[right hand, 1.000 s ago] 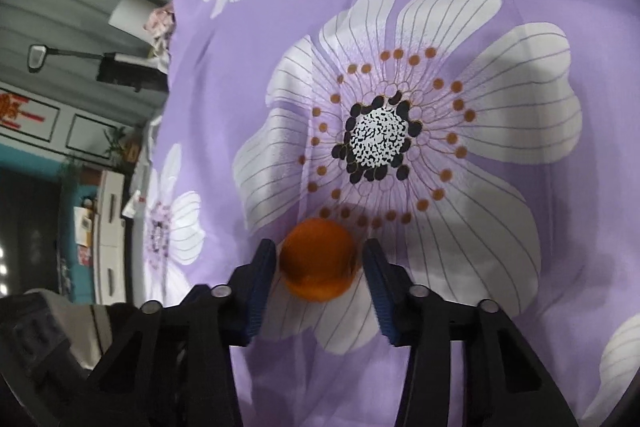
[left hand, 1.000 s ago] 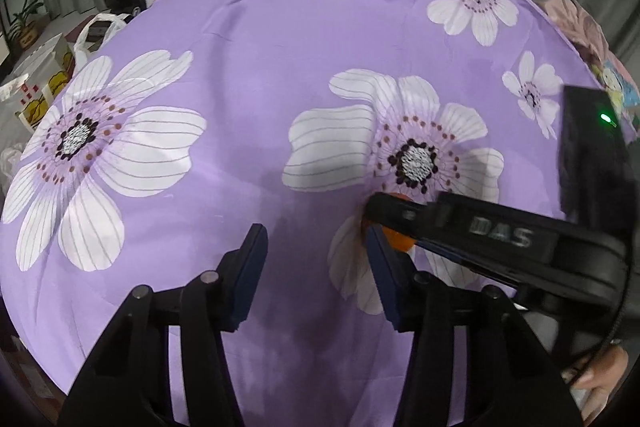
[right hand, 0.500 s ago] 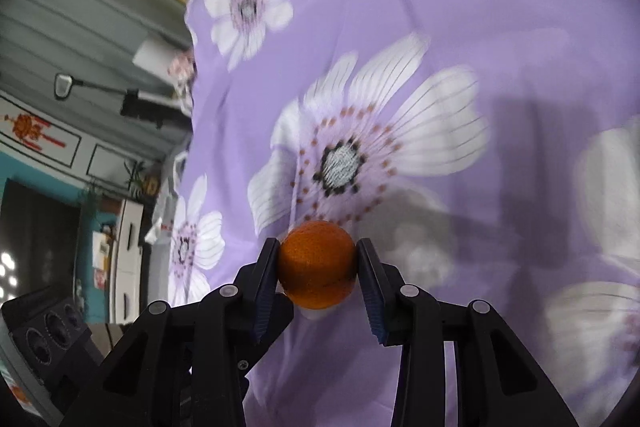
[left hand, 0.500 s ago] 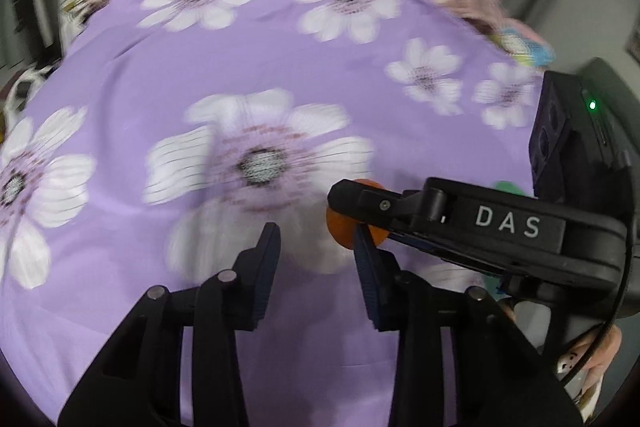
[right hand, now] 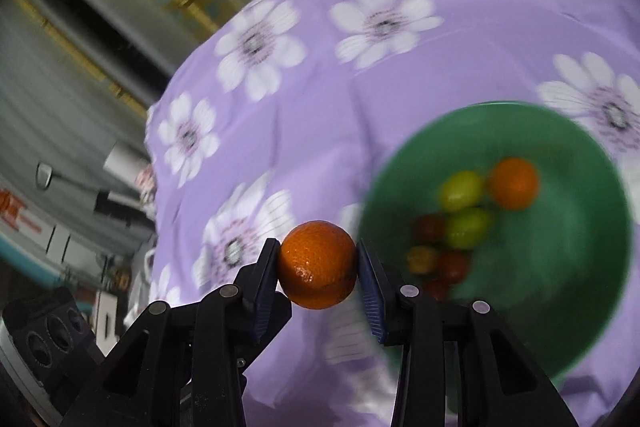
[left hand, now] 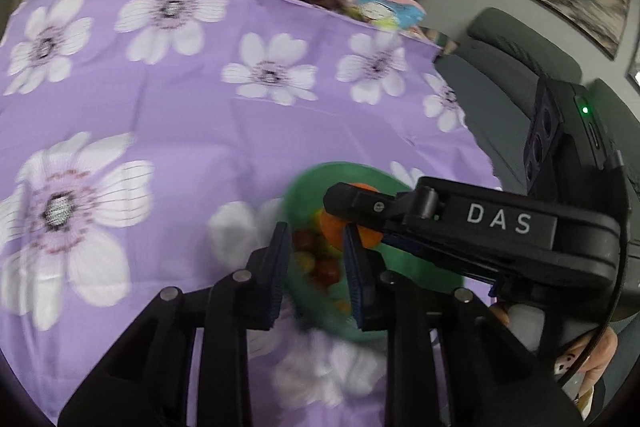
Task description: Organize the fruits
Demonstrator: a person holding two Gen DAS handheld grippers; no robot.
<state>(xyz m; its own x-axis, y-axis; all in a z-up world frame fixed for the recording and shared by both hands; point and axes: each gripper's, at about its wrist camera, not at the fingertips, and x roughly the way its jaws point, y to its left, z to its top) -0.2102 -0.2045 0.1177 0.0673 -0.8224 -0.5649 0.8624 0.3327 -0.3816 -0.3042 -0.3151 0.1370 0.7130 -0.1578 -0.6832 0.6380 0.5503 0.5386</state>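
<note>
The right gripper [right hand: 317, 265] has white letters on its side that spell "DAS", seen from the left wrist view. No other words can be read. Its two blue pads squeeze an orange [right hand: 317, 264] from both sides, so the orange is held up in the air over the purple flower cloth [right hand: 320, 99], just beside the rim of the green bowl [right hand: 580, 287]. In the bowl lie another orange [right hand: 513, 183] and some small green, red and yellow fruits [right hand: 464, 223], all blurry. The left gripper [left hand: 316, 267] has nothing between its pads, and they are pulled in about as near each other as they go. The cloth has lots of bare room on the side away from the bowl. Its far edge drops off by a grey sofa [left hand: 516, 67].
</note>
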